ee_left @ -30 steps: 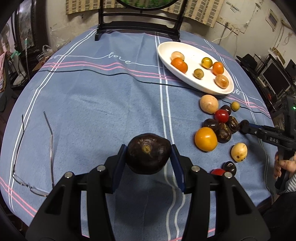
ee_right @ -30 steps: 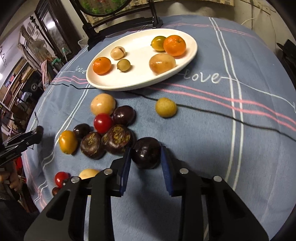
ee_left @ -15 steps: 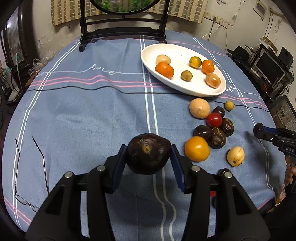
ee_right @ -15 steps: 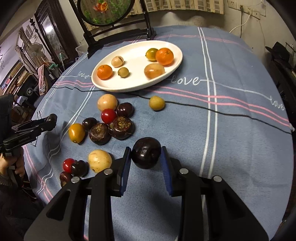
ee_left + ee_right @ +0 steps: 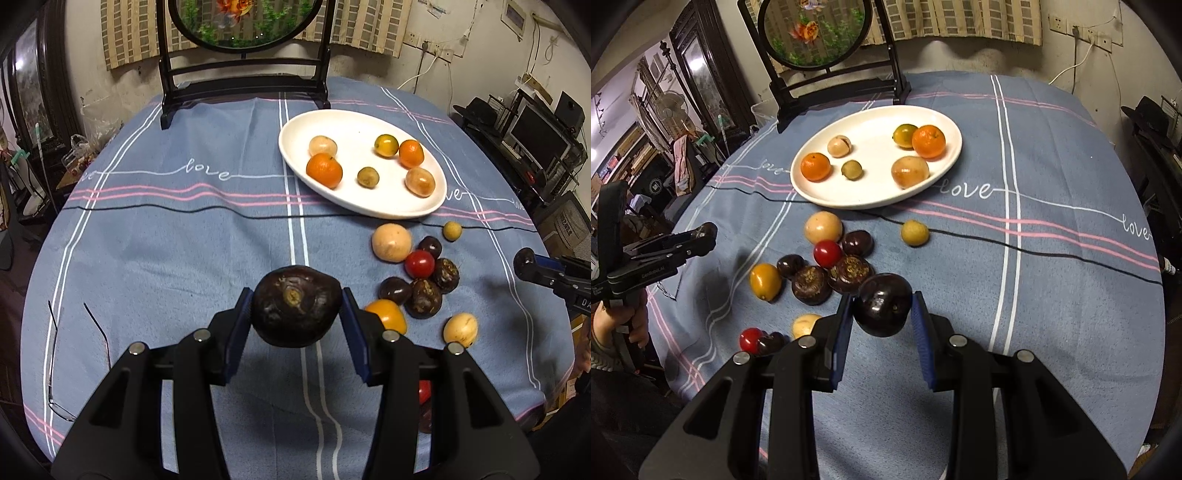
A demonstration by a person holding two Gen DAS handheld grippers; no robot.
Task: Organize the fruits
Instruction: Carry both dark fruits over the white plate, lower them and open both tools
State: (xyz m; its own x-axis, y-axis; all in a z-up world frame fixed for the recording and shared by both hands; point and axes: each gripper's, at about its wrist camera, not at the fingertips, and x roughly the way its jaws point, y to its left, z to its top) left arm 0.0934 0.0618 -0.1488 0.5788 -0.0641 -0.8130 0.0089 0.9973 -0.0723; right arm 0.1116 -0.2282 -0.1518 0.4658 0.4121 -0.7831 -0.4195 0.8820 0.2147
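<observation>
My left gripper (image 5: 296, 308) is shut on a large dark brown fruit (image 5: 295, 304), held above the blue tablecloth. My right gripper (image 5: 882, 308) is shut on a smaller glossy dark purple fruit (image 5: 883, 303), also lifted off the cloth. A white oval plate (image 5: 364, 122) (image 5: 875, 195) at the back holds several orange, yellow and tan fruits. Loose fruits lie in a cluster (image 5: 419, 280) (image 5: 827, 267) in front of the plate: dark ones, a red tomato, yellow and tan ones. The left gripper's nose (image 5: 701, 236) shows in the right wrist view, the right one's nose (image 5: 526, 264) in the left wrist view.
A dark wooden stand with a round painted screen (image 5: 243, 85) (image 5: 816, 33) occupies the table's far edge. Wire spectacles (image 5: 55, 354) lie near the left rim. A small yellow fruit (image 5: 915, 232) sits alone by the black stripe. A hand (image 5: 620, 321) grips the left tool's handle.
Both grippers have risen with their fruits, so more of the table and the stand at the back shows. The right one has come away from the loose cluster.
</observation>
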